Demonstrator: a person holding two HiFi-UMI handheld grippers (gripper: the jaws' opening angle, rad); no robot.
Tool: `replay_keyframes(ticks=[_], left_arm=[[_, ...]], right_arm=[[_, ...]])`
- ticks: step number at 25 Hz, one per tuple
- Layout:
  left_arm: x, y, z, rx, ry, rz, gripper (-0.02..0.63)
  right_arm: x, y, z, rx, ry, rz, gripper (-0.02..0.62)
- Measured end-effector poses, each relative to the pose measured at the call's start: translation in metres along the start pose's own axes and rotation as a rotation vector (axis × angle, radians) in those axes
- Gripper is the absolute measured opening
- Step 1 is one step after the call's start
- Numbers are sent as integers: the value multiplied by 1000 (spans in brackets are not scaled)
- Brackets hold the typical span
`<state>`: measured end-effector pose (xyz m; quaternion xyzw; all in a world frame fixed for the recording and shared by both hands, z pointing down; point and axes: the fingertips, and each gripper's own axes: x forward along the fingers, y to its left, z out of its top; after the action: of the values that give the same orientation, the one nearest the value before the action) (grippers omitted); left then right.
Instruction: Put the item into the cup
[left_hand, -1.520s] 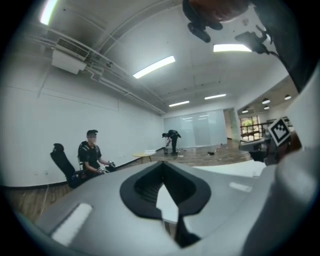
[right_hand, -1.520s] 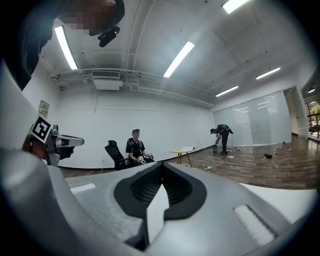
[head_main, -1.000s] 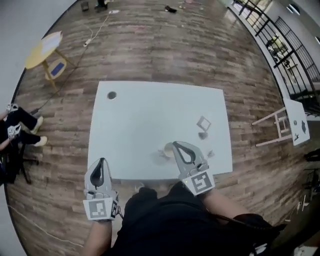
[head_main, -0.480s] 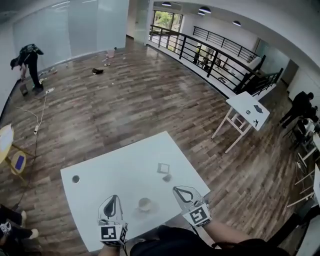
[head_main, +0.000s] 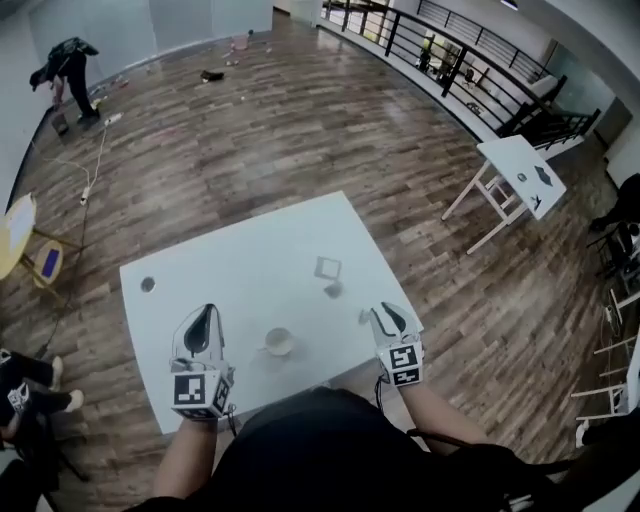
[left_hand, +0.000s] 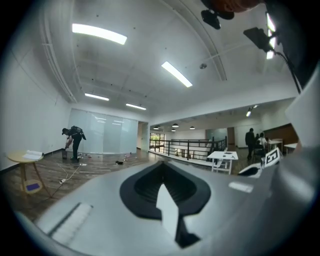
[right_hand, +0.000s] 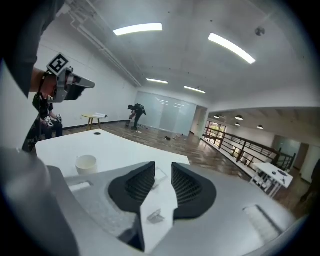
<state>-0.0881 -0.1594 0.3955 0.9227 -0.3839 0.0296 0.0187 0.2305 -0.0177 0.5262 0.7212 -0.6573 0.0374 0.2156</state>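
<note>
A white cup stands upright near the front of the white table; it also shows in the right gripper view as the cup. My right gripper is at the table's front right, well right of the cup. Its jaws are opening, a narrow gap shows at the right gripper, and nothing is pressed between the pads. A small clear item lies on the table below the gap. My left gripper hovers left of the cup. Its jaws meet at the left gripper, shut and empty.
A flat square piece and a small grey lump lie behind the cup. A dark round hole marks the table's far left. A yellow round side table stands at the left, a white trestle table at the right, and a person far off.
The head view has swung. My right gripper has drawn away from the cup to the table's right front. My left gripper has come forward over the table, left of the cup.
</note>
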Motion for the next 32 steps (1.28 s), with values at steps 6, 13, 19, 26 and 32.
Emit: replay_keyframes(ticks=[6, 13, 19, 26, 32], left_arm=[[-15, 2, 9, -22, 25, 82, 8], [-45, 16, 2, -22, 88, 174, 8], [-59, 23, 6, -7, 119, 234, 8], [-68, 21, 3, -18, 144, 270, 8], [-74, 23, 6, -17, 141, 292, 8]], right_arm=[[14, -21, -40, 37, 108, -3, 157], [36, 3, -92, 61, 238, 90, 244], [53, 17, -121, 60, 328, 143, 258], [59, 17, -140, 54, 411, 138, 255], [62, 16, -151, 55, 433, 145, 110]])
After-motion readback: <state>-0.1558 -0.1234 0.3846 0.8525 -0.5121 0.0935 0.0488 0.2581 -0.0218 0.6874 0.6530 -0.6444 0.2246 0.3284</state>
